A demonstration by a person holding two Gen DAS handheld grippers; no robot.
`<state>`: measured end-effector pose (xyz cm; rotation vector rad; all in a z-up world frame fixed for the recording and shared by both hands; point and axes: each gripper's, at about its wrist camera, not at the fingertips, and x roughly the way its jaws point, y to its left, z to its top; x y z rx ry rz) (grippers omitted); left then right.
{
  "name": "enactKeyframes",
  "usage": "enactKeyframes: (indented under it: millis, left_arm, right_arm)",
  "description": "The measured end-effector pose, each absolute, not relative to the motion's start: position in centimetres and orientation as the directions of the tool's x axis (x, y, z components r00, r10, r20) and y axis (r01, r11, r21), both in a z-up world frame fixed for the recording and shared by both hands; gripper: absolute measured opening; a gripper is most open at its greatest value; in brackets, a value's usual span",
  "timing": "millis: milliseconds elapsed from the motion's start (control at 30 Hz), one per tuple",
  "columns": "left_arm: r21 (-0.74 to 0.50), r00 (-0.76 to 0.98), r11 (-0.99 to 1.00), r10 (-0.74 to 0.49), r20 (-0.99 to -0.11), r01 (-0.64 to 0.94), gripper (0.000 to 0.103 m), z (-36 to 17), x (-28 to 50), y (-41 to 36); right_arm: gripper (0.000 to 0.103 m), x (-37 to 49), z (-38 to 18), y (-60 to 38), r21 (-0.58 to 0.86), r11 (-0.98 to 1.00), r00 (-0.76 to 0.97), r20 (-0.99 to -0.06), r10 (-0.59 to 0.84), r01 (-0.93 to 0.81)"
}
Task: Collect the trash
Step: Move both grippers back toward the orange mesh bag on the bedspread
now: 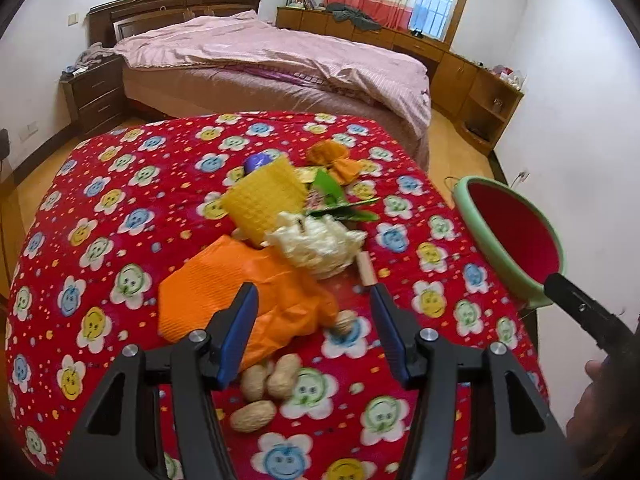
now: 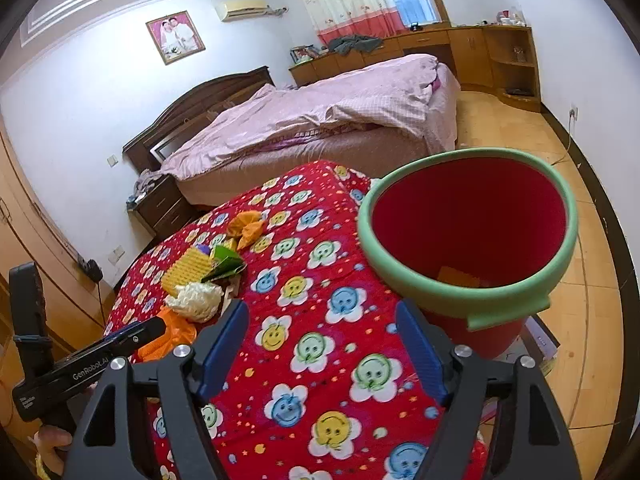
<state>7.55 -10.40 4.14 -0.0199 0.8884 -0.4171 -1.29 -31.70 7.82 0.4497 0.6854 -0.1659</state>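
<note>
Since the orange paper wrapper (image 1: 224,292) lies nearest my left tongs (image 1: 314,332), on the red flowered blanket (image 1: 120,208) at the near end of the litter heap, I take it as the thing to collect now. I judge it feather-light, thin and crinkly, likely to slide or fold away under a push; the raised, creased edge toward the peanuts (image 1: 268,380) looks the best place to pinch. Just beyond the wrapper sit a white crumpled wad (image 1: 320,244) and a yellow waffle-textured piece (image 1: 264,200), soft and equally light by my reckoning. Farther past it lie green leaf-like scraps (image 1: 336,204) and another orange scrap (image 1: 334,158). The peanuts, hard and apt to roll, lie on the near side of the wrapper, partly under my left tongs.

Those left tongs stand moderately wide, nothing between the blue pads (image 1: 244,320), one pad over the wrapper's edge; whether it touches I cannot tell. My right tongs (image 2: 324,356) gape wide and empty, well to the right of the wrapper, with the red bucket (image 2: 560,280) just beyond them, something orange already inside.
</note>
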Motion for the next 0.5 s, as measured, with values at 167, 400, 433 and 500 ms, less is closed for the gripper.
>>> enactKeyframes:
  millis: [167,400,433,500]
  left_arm:
    - [-0.167,0.542,0.929,-0.331,-0.772,0.329,0.07,2.7,7.8,-9.5]
    - [-0.166,0.527,0.937,-0.312,-0.79,0.306,0.073,1.1,8.6,-8.5]
    - [-0.165,0.525,0.937,-0.312,-0.792,0.308,0.074,0.9,8.7,-8.5]
    - [-0.158,0.522,0.936,-0.309,-0.795,0.314,0.076,0.5,8.8,-8.7]
  right_arm:
    - [0.08,-0.7,7.2,-30.8,0.342,0.895,0.751,-0.66,0.011,0.287]
    - [0.081,-0.6,6.5,-30.1,0.339,0.894,0.736,-0.677,0.014,0.295]
    - [0.081,-0.6,6.5,-30.0,0.338,0.894,0.734,-0.679,0.014,0.295]
    - [0.081,-0.5,6.2,-30.0,0.338,0.892,0.729,-0.685,0.014,0.3]
